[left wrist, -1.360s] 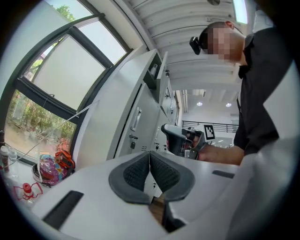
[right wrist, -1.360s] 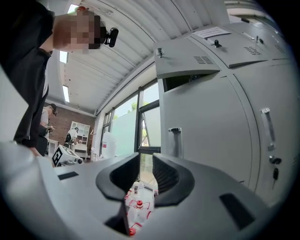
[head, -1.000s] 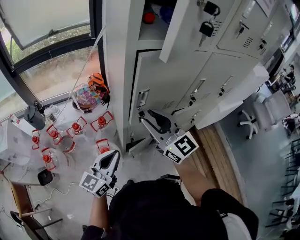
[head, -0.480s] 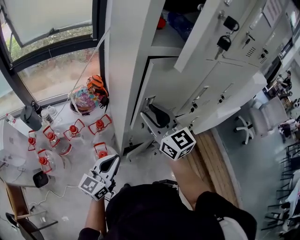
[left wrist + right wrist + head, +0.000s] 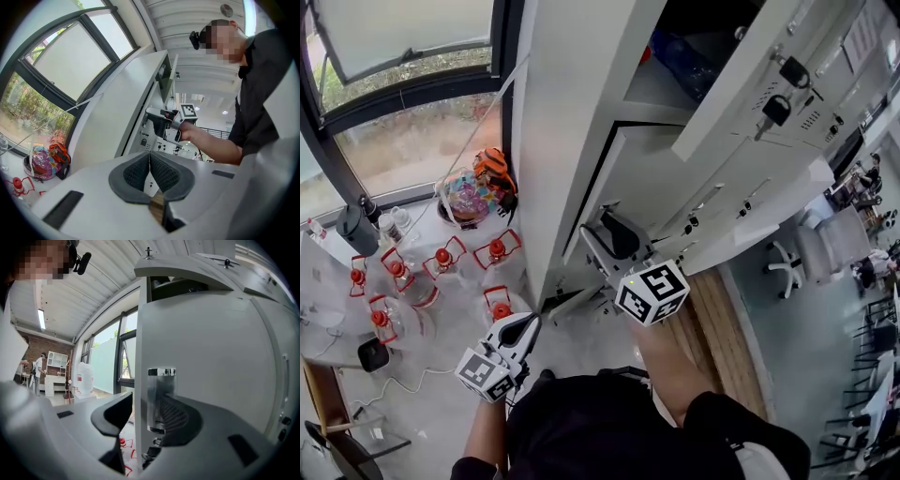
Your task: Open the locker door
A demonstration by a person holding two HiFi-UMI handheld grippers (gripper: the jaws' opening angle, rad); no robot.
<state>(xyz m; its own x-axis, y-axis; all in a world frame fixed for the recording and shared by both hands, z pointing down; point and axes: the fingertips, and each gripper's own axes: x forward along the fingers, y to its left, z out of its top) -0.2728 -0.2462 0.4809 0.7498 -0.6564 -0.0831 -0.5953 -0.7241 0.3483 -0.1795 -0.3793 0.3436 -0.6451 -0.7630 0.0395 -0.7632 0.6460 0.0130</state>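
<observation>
The white lower locker door [image 5: 675, 178] stands slightly ajar, with a dark gap along its left edge. My right gripper [image 5: 594, 234] straddles that edge. In the right gripper view the door's edge and its chrome handle [image 5: 158, 399] lie between the jaws of the right gripper [image 5: 140, 411]. The jaws have just been opening, and a gap shows beside the left pad. My left gripper [image 5: 528, 325] hangs low in front of the lockers, away from them. Its pads [image 5: 161, 173] are pressed together with nothing between them.
An upper locker door [image 5: 741, 75] hangs wide open above, with a padlock [image 5: 776, 108] on it. Several red-clipped jars [image 5: 441, 258] and a colourful bag [image 5: 473, 192] sit on the floor by the window [image 5: 394, 94]. A wooden strip [image 5: 722, 319] runs along the right.
The right gripper has shifted slightly along the door's edge and its jaws look wider. The left gripper has stayed put. The head view has tilted, showing more of the open upper locker.
</observation>
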